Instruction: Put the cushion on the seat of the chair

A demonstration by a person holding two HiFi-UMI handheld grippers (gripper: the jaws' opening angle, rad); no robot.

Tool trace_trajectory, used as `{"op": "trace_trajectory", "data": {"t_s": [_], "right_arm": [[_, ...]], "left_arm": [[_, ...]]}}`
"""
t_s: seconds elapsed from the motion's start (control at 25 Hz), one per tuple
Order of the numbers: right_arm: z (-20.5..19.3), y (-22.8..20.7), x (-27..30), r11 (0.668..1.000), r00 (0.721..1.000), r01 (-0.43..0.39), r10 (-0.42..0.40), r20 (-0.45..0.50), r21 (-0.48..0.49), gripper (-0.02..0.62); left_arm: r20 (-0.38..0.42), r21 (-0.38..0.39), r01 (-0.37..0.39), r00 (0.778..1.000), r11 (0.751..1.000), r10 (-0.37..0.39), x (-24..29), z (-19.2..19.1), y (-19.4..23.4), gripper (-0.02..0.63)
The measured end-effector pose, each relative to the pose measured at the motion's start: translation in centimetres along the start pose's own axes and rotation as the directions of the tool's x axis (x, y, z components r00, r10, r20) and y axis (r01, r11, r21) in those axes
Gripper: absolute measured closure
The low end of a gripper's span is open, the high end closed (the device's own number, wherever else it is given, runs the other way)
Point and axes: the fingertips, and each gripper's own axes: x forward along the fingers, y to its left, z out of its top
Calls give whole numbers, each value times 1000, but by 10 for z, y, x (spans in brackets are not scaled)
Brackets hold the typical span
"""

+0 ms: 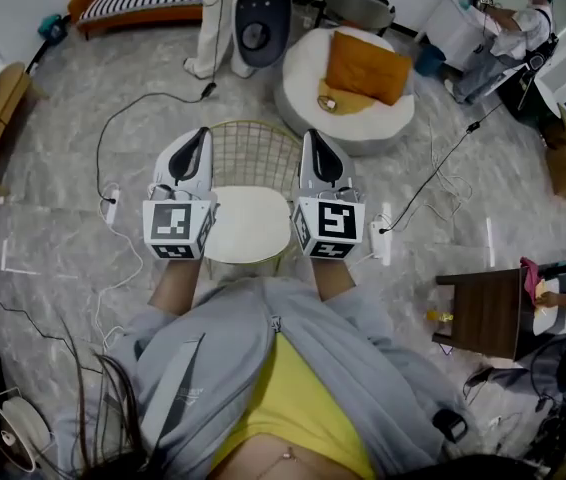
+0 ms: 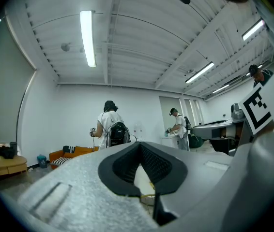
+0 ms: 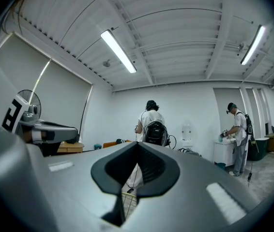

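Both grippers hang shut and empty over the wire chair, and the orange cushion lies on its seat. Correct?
Not quite. In the head view the orange cushion lies on the round white pouf beyond the wire chair, not on its seat. The left gripper and right gripper are indeed shut and empty.

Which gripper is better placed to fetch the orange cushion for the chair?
Right, probably. The orange cushion lies on the white pouf, ahead and right of the chair, nearer the right gripper. The left gripper would have to cross over. Both are shut, empty.
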Motion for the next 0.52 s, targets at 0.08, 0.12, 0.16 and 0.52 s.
{"op": "trace_trajectory", "data": {"t_s": [0.08,0.12,0.16,0.52], "right_arm": [[2,-1,-3,1000,1000,-2,2,6,-2,597],[2,-2,-4,1000,1000,-3,3,7,-2,597],[3,-4,-6,1000,1000,-3,3,9,-1,597],[8,-12,-26,1000,1000,-26,26,18,1,597]], "left_arm": [[7,-3,9,1000,1000,-9,-2,0,-4,600],[10,-4,12,1000,1000,-12,-2,0,-7,600],[13,-4,14,1000,1000,-14,-2,2,-10,600],[20,-3,15,1000,1000,-14,-12,13,-33,600]]}}
